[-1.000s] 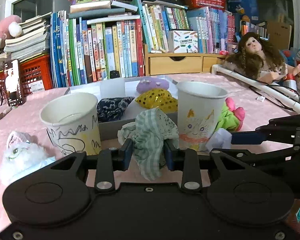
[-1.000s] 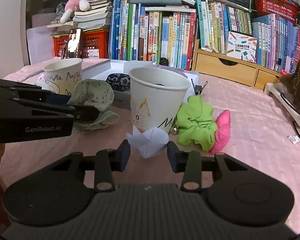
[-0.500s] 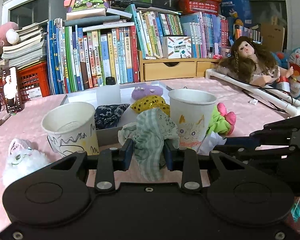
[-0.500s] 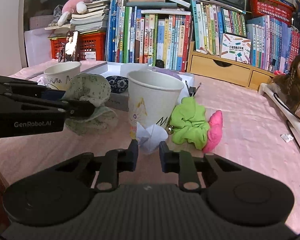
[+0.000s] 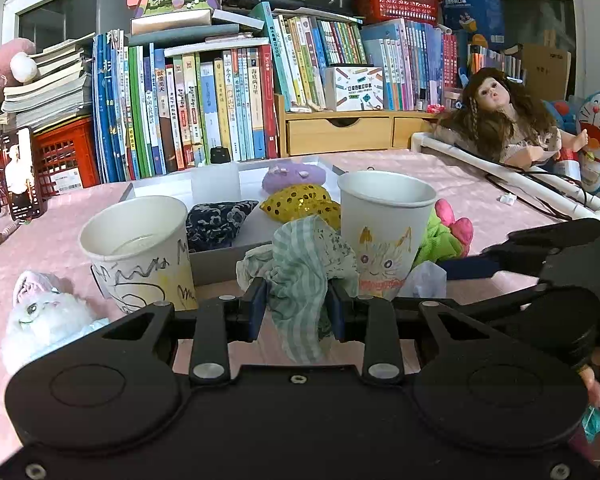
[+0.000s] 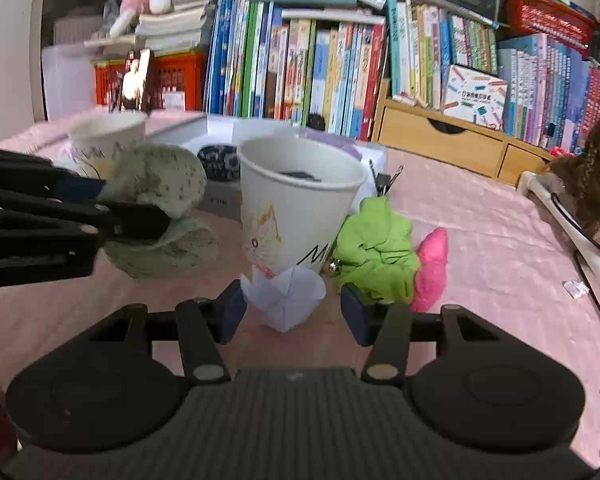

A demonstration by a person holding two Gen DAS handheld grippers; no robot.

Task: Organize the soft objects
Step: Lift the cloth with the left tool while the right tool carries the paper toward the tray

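Left gripper (image 5: 297,305): its two fingers are clamped on the green checked cloth (image 5: 304,276), which bulges above the pads and hangs below them; the pinch sits mid-bundle, probably so the loose folds travel as one lump.
Green checked cloth, from the right wrist view: it is held off the pink tablecloth (image 6: 480,248), beside the cat cup (image 6: 296,204), with a lower fold drooping.
Right gripper (image 6: 293,312): fingers apart, one on each side of the white crumpled piece (image 6: 286,294), not pressing it; this reads as lining up a grasp, not carrying.
White crumpled piece: it rests on the tablecloth right at the foot of the cat cup, so a closing grip may nudge the cup.
Cat cup: upright, mouth open, something dark at the bottom; a likely container for the small soft pieces, though I cannot confirm it.
Green and pink soft toy (image 6: 384,252): slumped against the cat cup's right side, not yet sorted.
Scribbled cup (image 5: 138,250): upright to the left, apparently empty, a fluffy white toy (image 5: 46,316) lying beside it.
Grey tray (image 5: 220,256): behind the cups, already holding a dark patterned pouch (image 5: 216,220), a gold sequin piece (image 5: 300,202) and a purple plush (image 5: 294,176), so it seems the collection place.
Bookshelf (image 5: 220,108): far back, untouched.
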